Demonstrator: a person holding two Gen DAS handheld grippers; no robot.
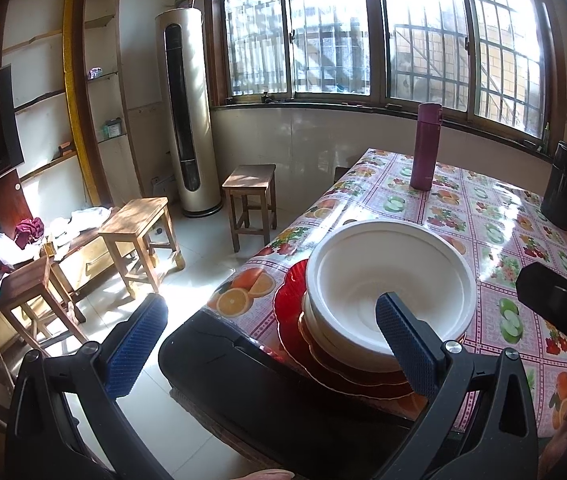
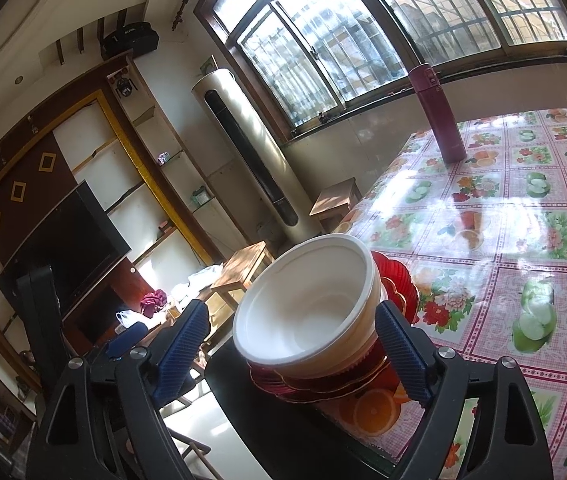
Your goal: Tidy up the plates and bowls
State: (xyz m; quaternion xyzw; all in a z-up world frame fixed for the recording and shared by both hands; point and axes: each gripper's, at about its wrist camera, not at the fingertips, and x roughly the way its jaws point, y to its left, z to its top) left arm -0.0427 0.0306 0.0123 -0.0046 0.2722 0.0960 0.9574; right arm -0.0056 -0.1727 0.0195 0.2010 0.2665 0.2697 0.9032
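A stack of white bowls sits on several red plates at the near left corner of the fruit-patterned table. My left gripper is open in front of this stack; its right finger overlaps the bowls' near rim and its left finger hangs over the floor. In the right wrist view the white bowls and red plates lie between the fingers of my right gripper, which is open. Its left pad stands clear of the bowls; the right pad is close beside them.
A purple flask stands upright at the table's far side, and a black cylinder at the far right edge. A dark chair back sits against the table corner below the stack. Wooden stools stand on the floor to the left.
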